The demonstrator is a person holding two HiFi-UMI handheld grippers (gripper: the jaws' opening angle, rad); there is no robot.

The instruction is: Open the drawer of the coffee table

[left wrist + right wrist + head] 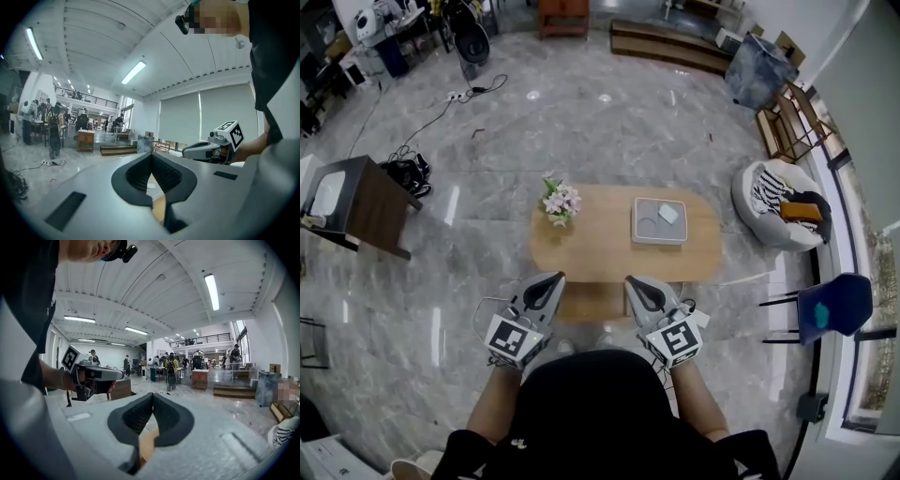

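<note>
Item: oval wooden coffee table, which is standing in the middle of a grey marble floor, directly ahead of the person. The drawer is showing as a rectangular wooden section jutting out past the table's near edge, and it is lying between the two grippers in the head view. On the tabletop, a small pot of pink and white flowers is sitting toward the left end. A square grey tray is resting toward the right end with a pale little object in it. The left gripper is hovering near the drawer's left corner, touching nothing, with its jaws pressed together and nothing between the pads. The right gripper is hovering near the drawer's right corner, likewise clear of the wood, its jaws meeting tip to tip and holding nothing. Both grippers are pointing roughly level, toward the table, with their marker cubes facing up at the head camera. Surroundings: a dark brown side table is standing well to the left, with a tangle of black cables lying just beside it. A white beanbag seat carrying striped cloth is sitting to the right of the coffee table. A blue chair is standing near the window wall.
</note>
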